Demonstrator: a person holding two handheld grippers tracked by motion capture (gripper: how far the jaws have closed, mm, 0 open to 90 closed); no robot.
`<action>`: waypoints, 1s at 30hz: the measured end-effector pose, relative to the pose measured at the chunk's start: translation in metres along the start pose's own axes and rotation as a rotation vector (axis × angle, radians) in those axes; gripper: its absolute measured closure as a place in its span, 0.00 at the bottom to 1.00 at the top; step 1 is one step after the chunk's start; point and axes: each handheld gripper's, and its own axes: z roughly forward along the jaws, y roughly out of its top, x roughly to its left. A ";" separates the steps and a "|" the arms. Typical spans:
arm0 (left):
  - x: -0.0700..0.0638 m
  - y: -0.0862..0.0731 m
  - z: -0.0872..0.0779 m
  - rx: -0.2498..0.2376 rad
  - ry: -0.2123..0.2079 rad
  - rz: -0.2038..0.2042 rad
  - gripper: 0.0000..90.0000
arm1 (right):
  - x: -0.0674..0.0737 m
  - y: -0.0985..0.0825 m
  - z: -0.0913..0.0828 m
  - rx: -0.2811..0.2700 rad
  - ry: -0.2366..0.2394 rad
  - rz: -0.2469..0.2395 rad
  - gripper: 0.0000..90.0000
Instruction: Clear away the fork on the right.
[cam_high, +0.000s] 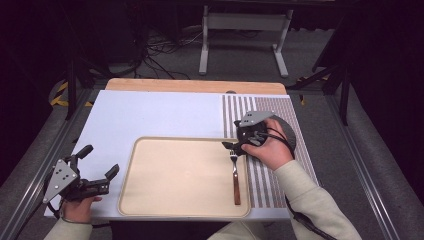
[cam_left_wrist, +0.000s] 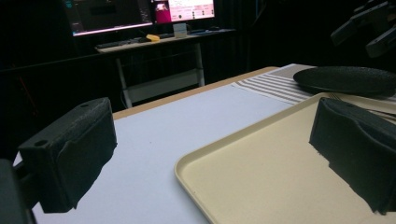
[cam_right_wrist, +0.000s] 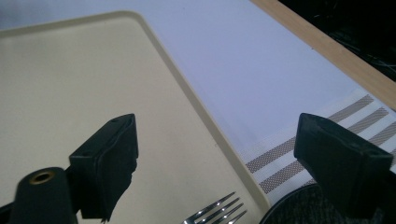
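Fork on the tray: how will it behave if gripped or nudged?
The fork looks like rigid metal with a wooden-looking handle, so probably stiff. Its shiny tines may slip between pads. Lying flat on the smooth tray, it would likely slide, not roll.

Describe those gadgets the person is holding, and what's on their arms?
Each hand holds a black gripper: the left gripper and right gripper both end in two blocky black jaws and carry a grey three-cornered plate dotted with holes on top. A black cable trails from the right one. The sleeves are cream.
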 end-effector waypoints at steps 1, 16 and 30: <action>0.000 0.000 0.000 0.000 0.000 0.000 0.01 | 0.000 0.000 -0.004 -0.012 -0.006 0.008 0.14; 0.000 -0.001 0.000 0.002 0.006 -0.006 0.01 | 0.000 -0.027 -0.053 -0.213 -0.057 0.050 0.10; 0.001 -0.001 0.000 0.003 0.010 -0.010 0.01 | -0.001 -0.081 -0.076 -0.337 -0.129 0.146 0.06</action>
